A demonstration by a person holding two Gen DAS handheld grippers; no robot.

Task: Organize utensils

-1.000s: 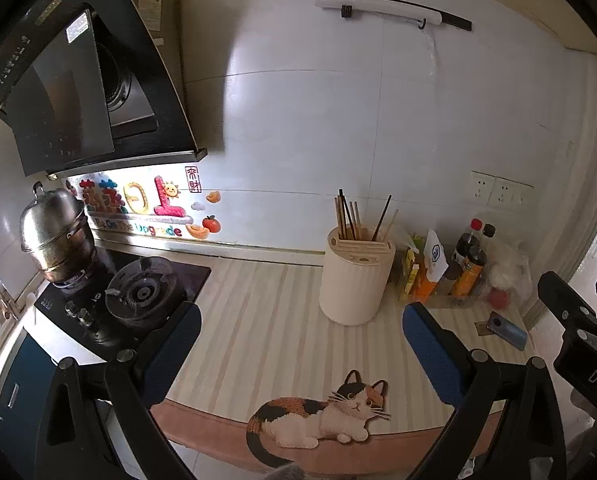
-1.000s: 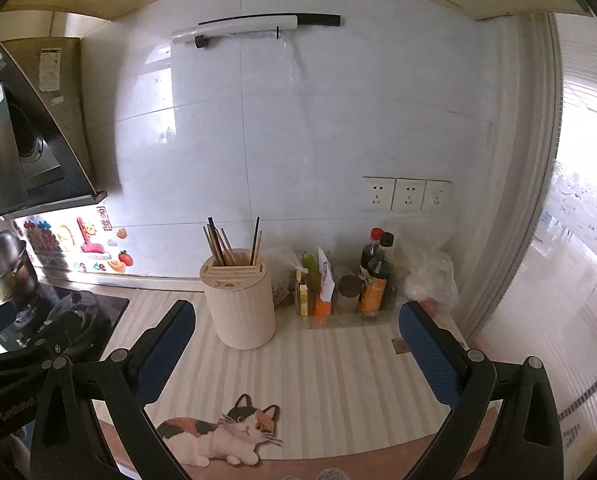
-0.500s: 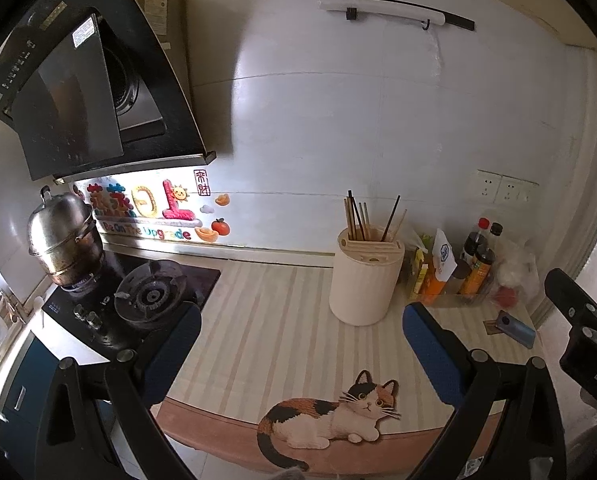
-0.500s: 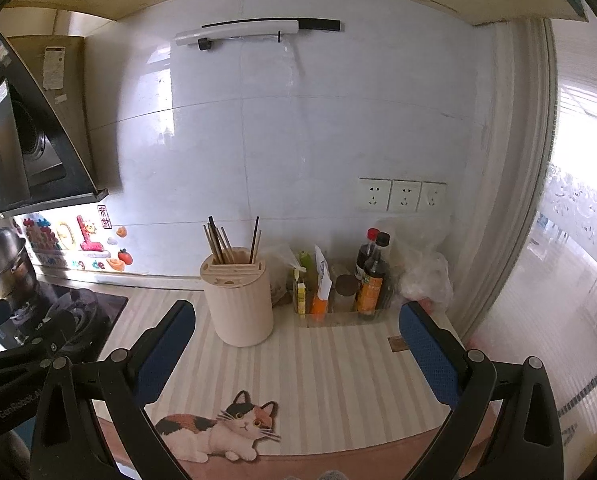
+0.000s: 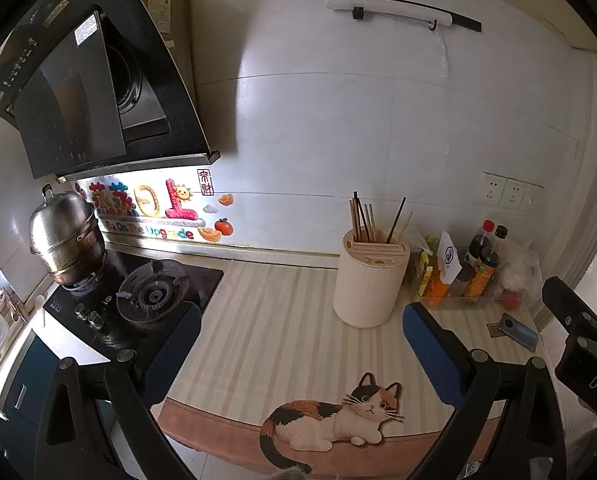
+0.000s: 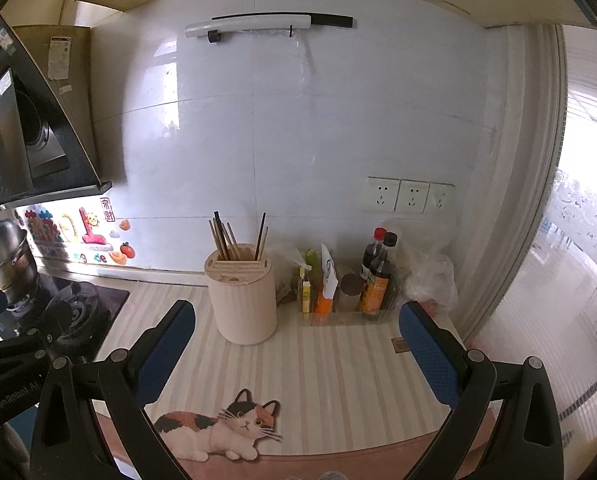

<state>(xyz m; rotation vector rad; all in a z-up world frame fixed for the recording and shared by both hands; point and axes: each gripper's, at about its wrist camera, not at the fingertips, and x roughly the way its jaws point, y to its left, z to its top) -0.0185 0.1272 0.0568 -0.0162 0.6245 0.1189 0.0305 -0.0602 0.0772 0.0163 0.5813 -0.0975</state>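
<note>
**Both grippers spread wide above the counter, nothing held**

The left gripper [image 5: 300, 350] and the right gripper [image 6: 298, 346] hang over the striped counter mat [image 6: 338, 364], each with its blue pads far apart and nothing between them. A broad stretch of bare mat lies in front of both, running from the cat picture [image 6: 222, 428] at the near edge up to the cream utensil holder [image 6: 242, 294]. The holder stands upright near the back wall, with chopsticks [image 6: 224, 238] sticking out of its top slots.

To the holder's right, the sauce bottles [image 6: 378, 276] and a plastic bag [image 6: 430, 276] crowd the corner by the window frame. To its left, the mat ends at the gas hob [image 5: 154, 296].

Only the left view shows the hob in full, the steel pot [image 5: 64, 236] on its far burner, and a phone [image 5: 520, 332] lying near the right edge of the counter. The right view shows the wall sockets [image 6: 410, 196] clearly.

The range hood [image 5: 82, 80] is cut off at the frame edge. How many chopsticks the holder has cannot be counted, and the bottle labels are too small to read.
</note>
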